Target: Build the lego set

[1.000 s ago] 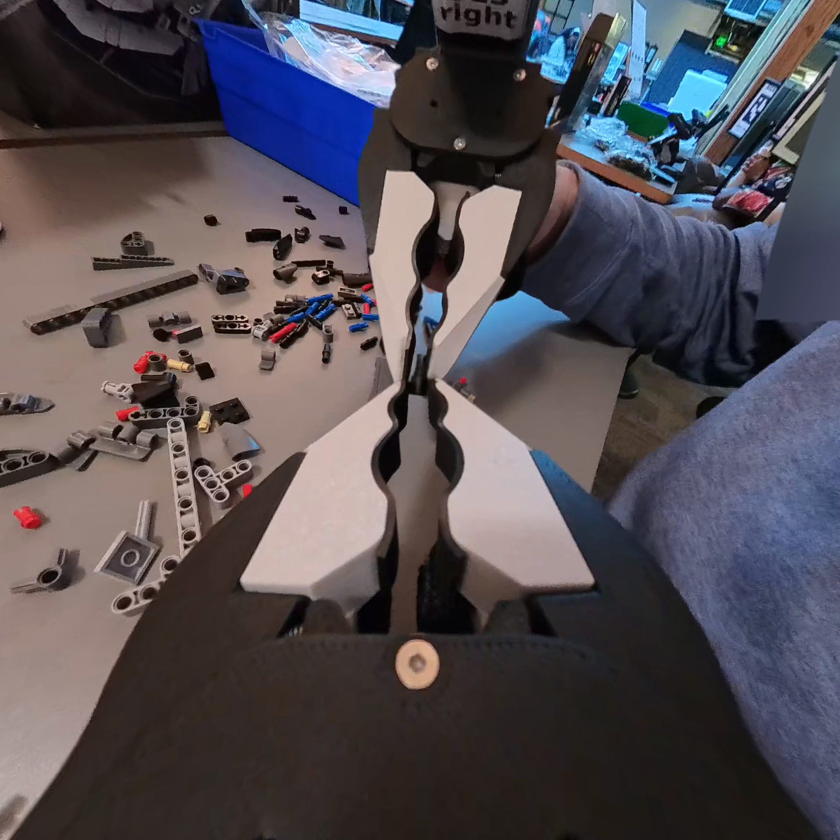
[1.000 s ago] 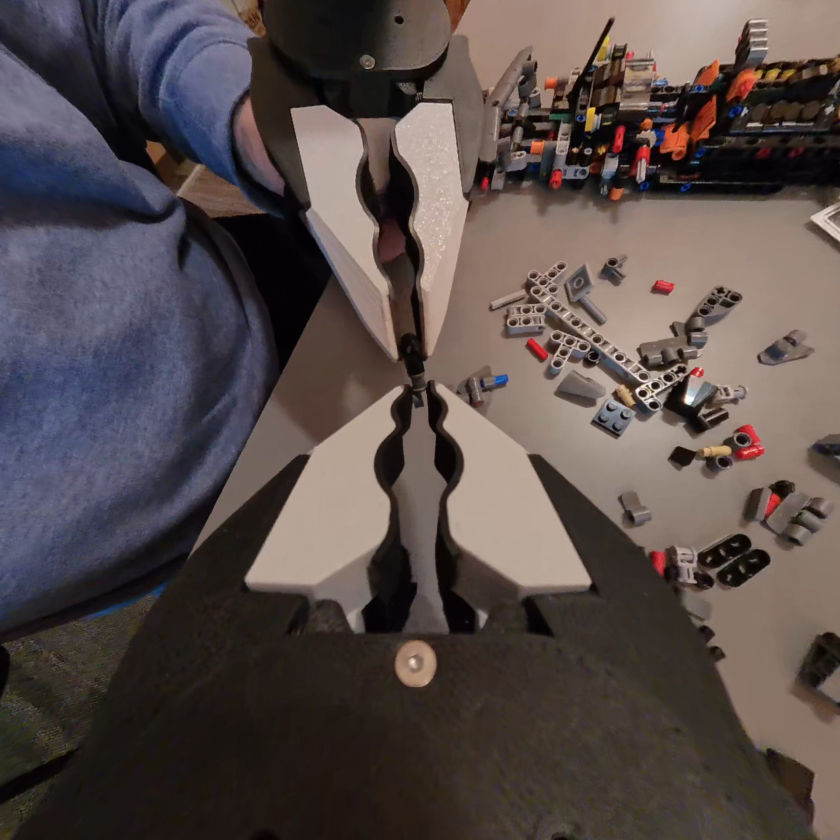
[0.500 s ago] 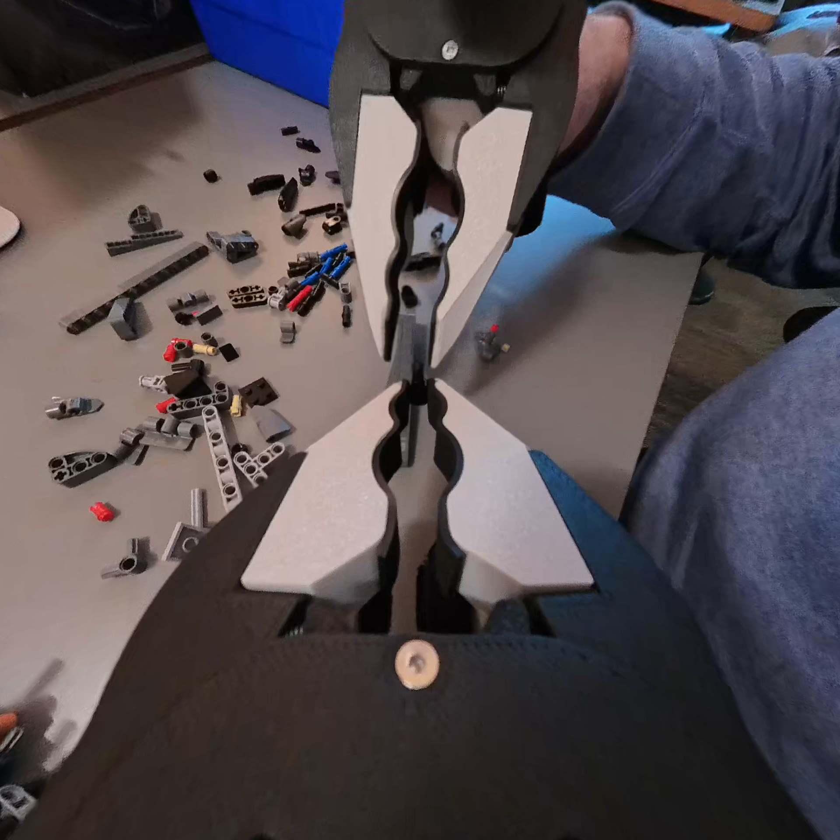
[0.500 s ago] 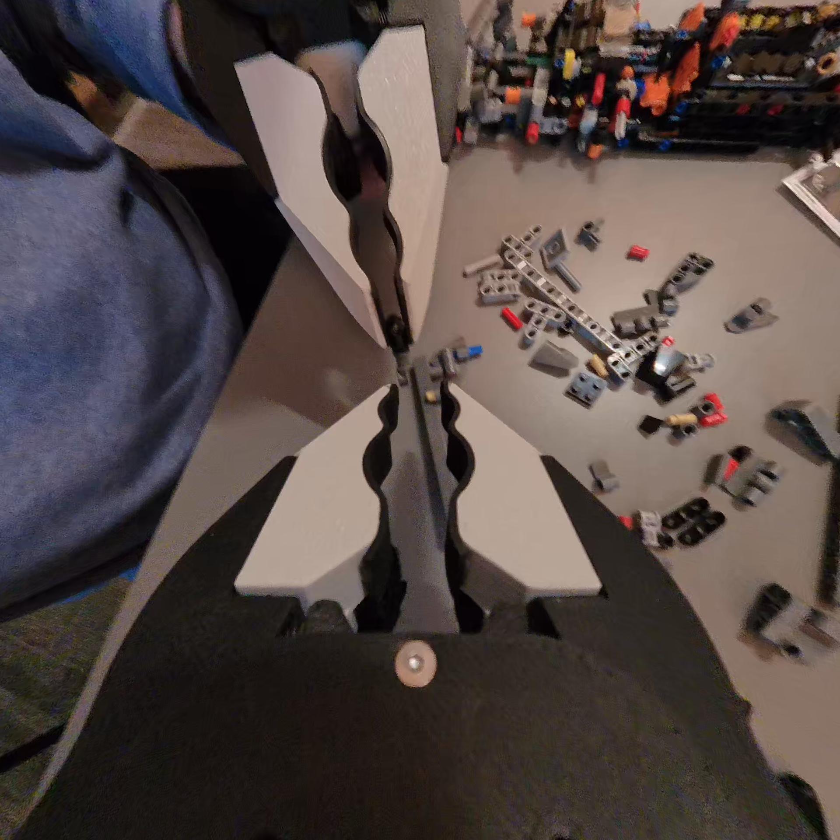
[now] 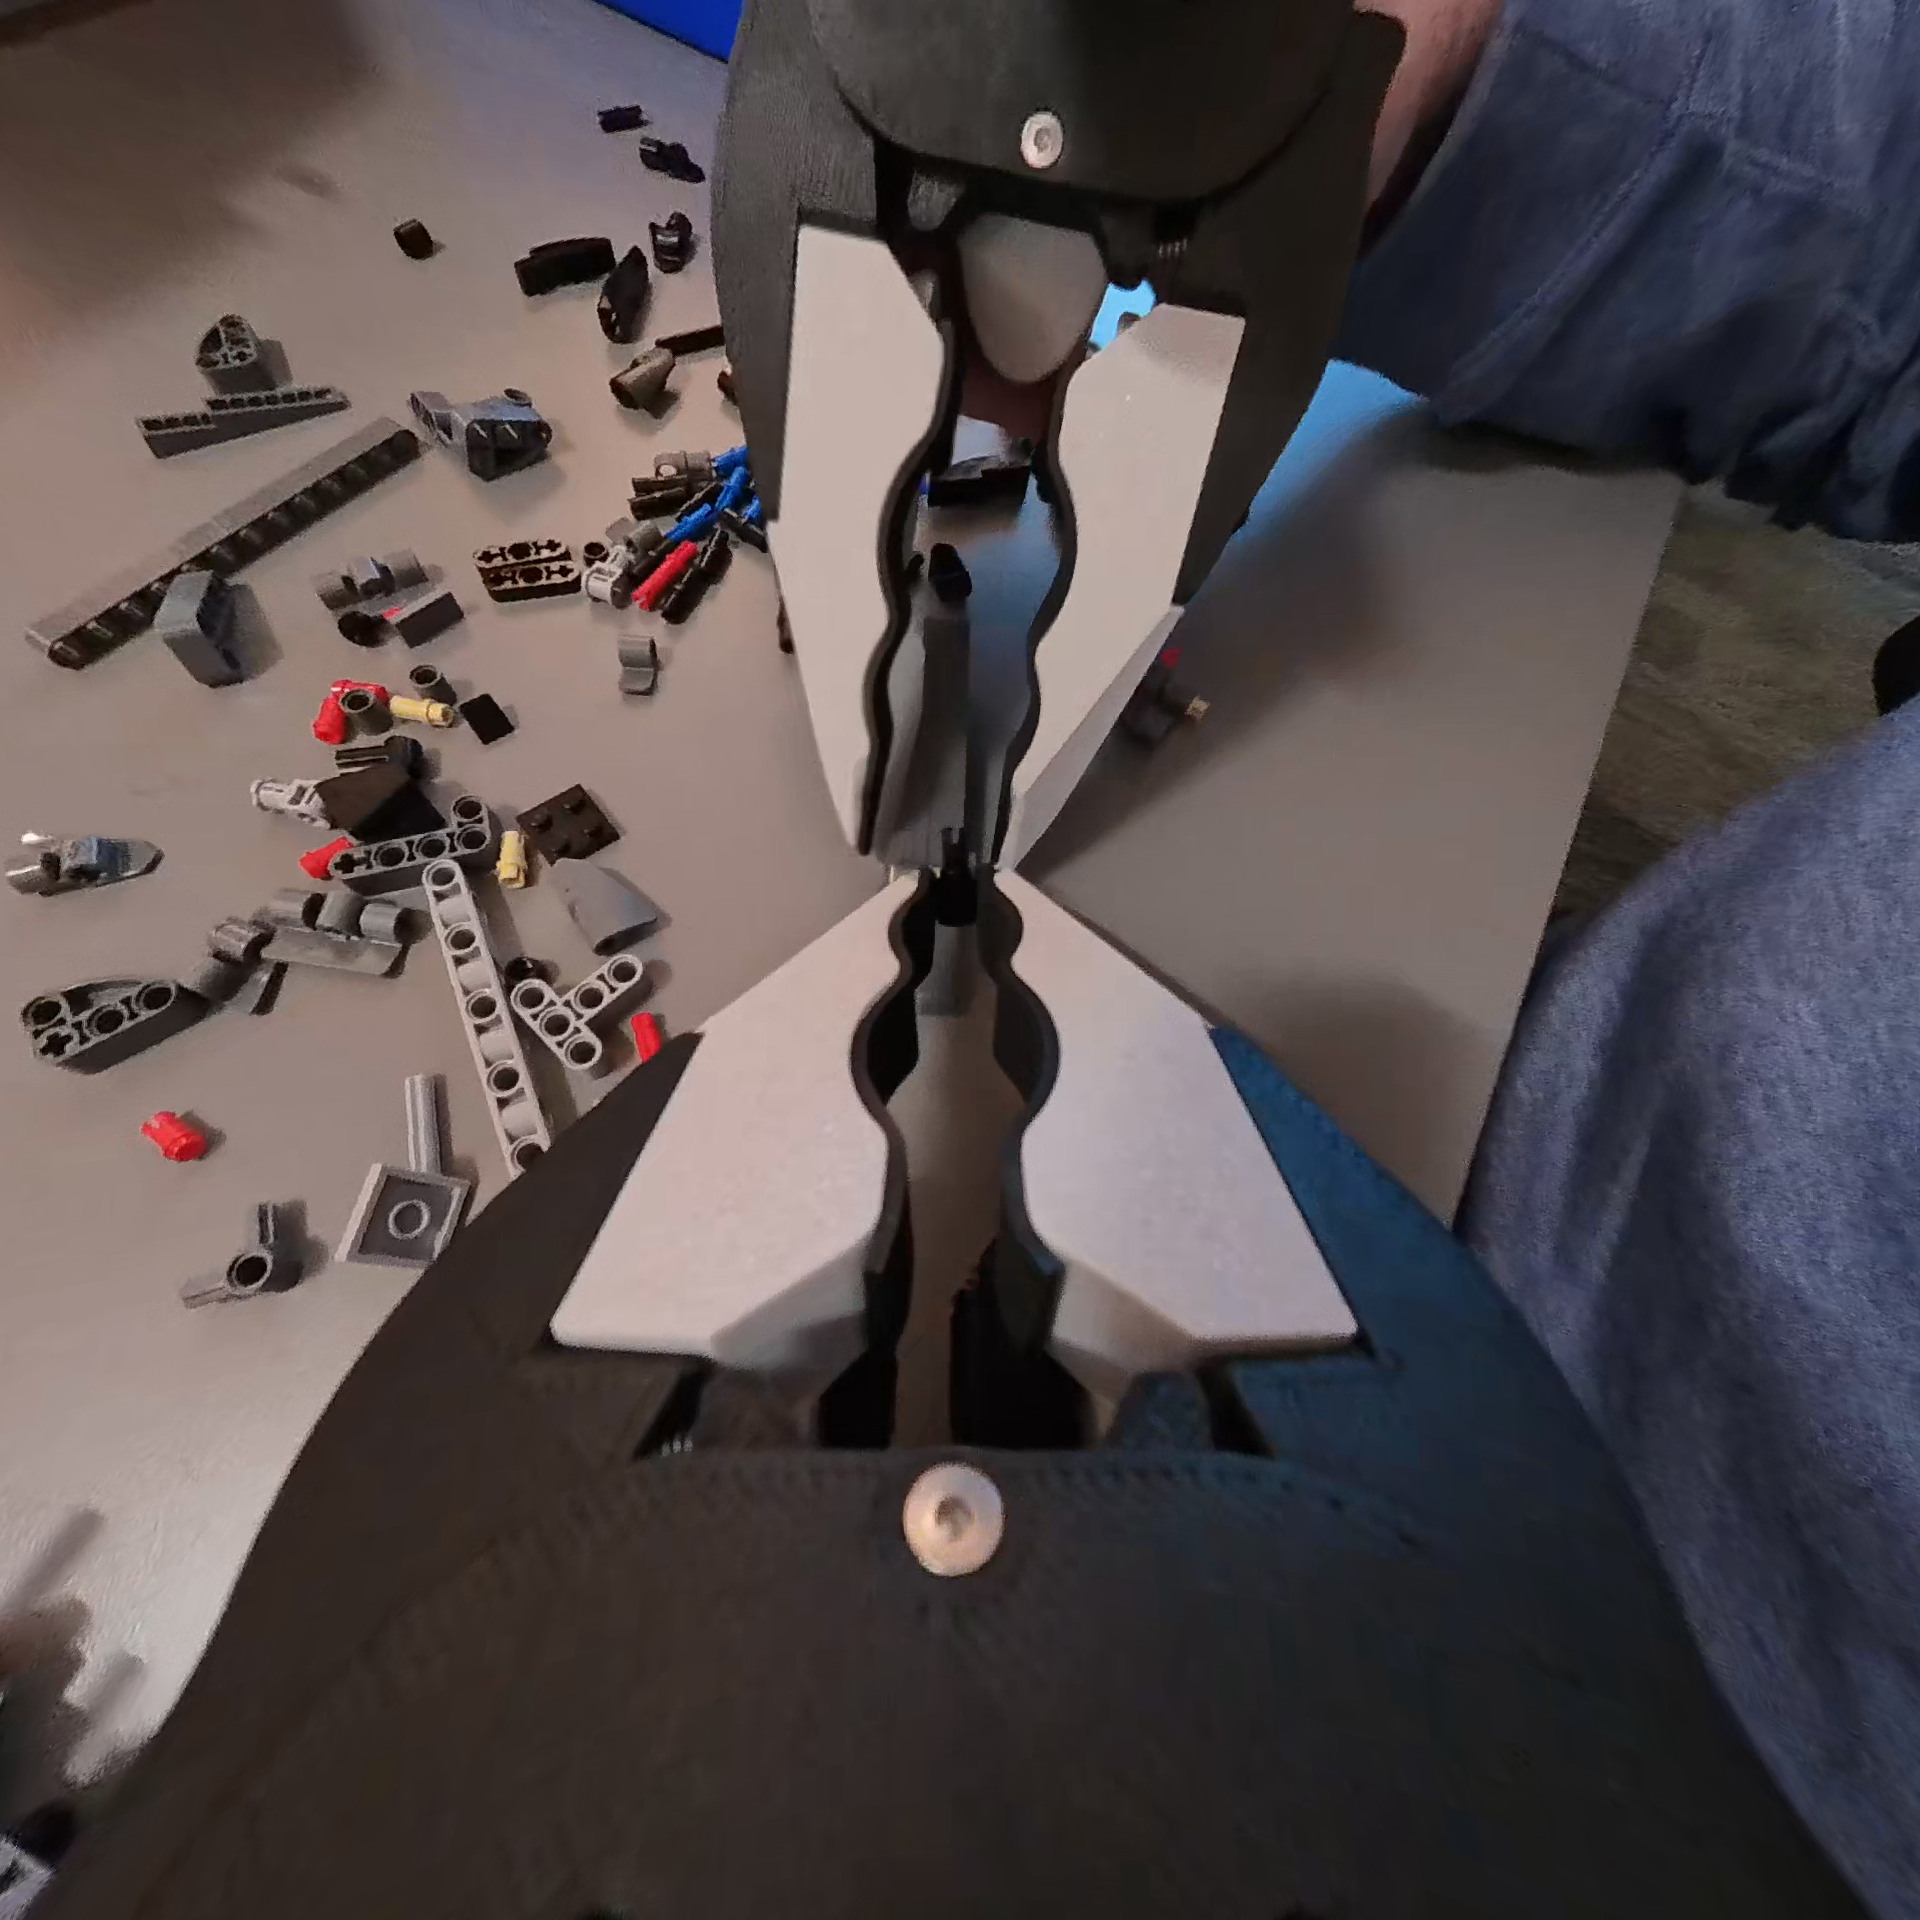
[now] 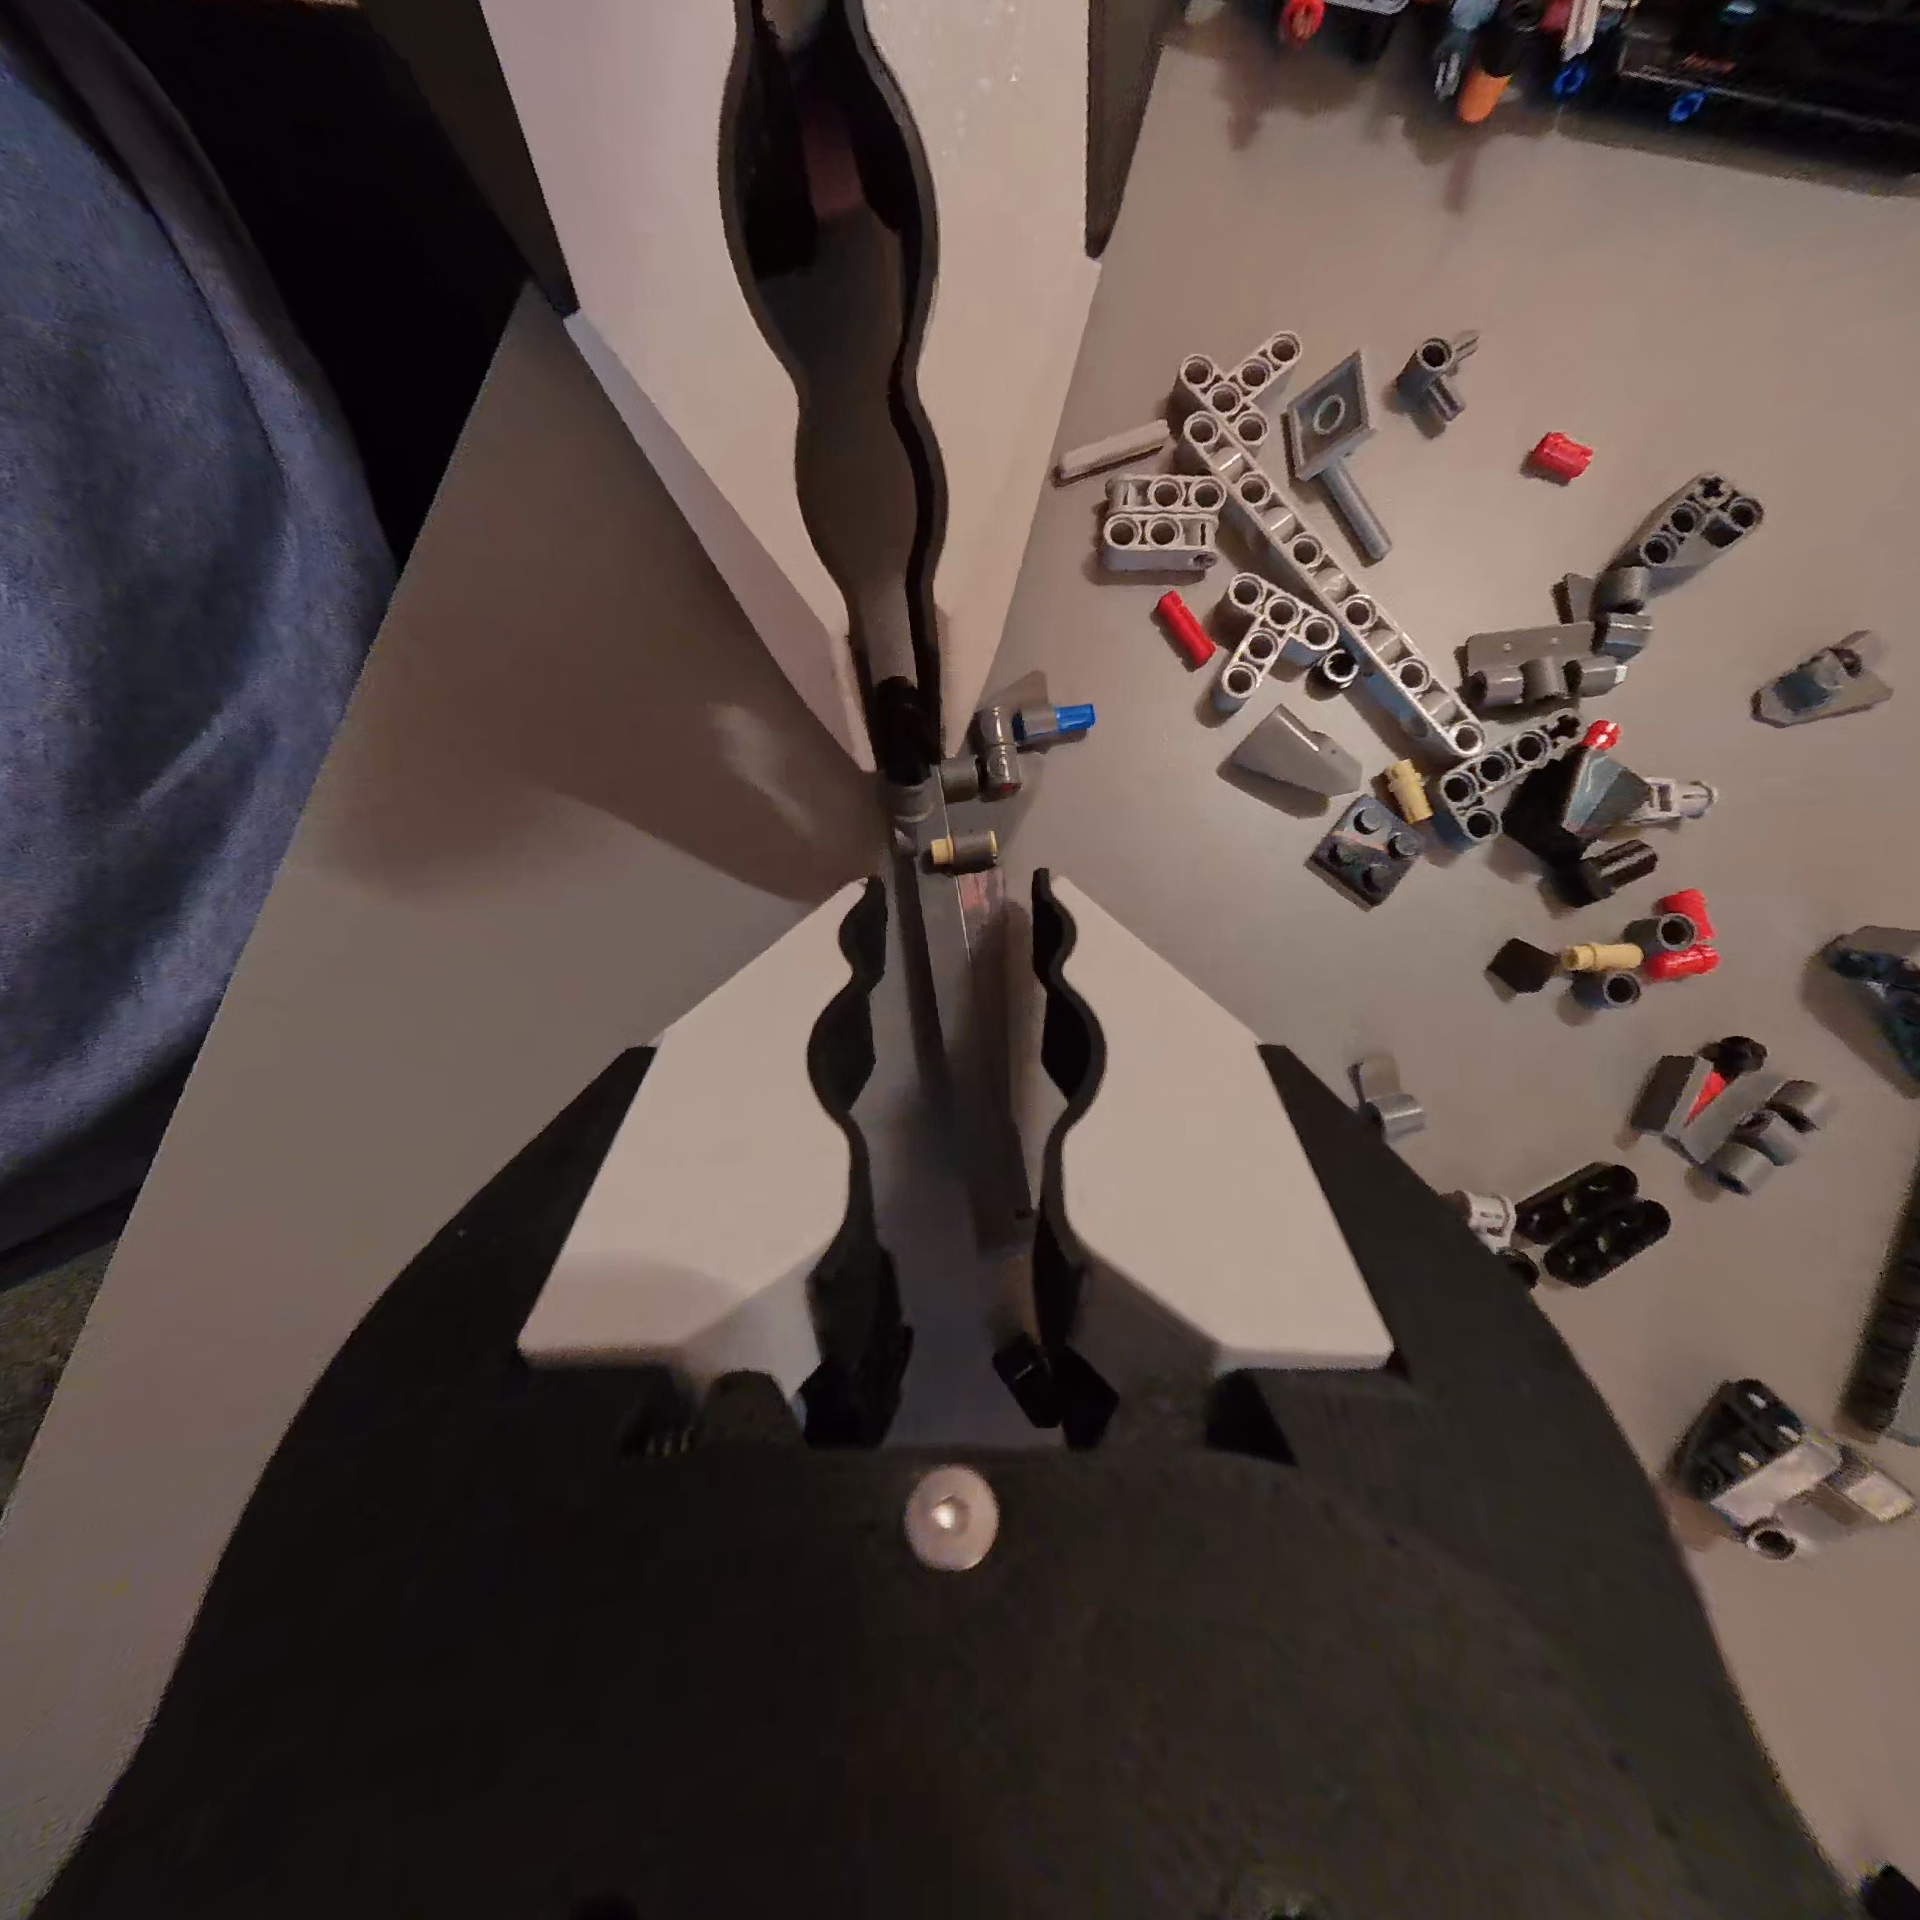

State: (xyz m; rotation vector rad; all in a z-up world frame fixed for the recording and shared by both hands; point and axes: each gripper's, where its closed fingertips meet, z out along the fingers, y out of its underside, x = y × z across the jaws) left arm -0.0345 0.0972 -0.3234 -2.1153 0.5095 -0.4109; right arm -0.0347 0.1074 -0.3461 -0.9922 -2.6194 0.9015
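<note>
My left gripper (image 5: 954, 883) is shut on a small black pin (image 5: 951, 899) at its tips. My right gripper (image 6: 956, 883) faces it tip to tip with its fingers apart. A long dark grey piece (image 6: 992, 1143) lies loose in the gap along the right finger. Its far end meets the black pin (image 6: 899, 717) held by the left gripper (image 6: 899, 748). In the left wrist view the right gripper (image 5: 935, 842) comes down from the top, with the grey piece (image 5: 940, 707) between its fingers.
Loose grey, black, red and blue parts (image 5: 468, 935) are scattered over the grey table (image 5: 1351, 831). A small grey connector with a blue pin (image 6: 1029, 727) lies just behind the tips. A built model (image 6: 1558, 62) stands at the far edge. A person's blue sleeve (image 5: 1662, 260) is close by. Only a small space, under 4 cm, lies between the two pairs of fingers.
Both grippers have dropped closer to the table. The right gripper, shut on the grey piece a second ago, has opened its fingers. The left stays shut on the pin.
</note>
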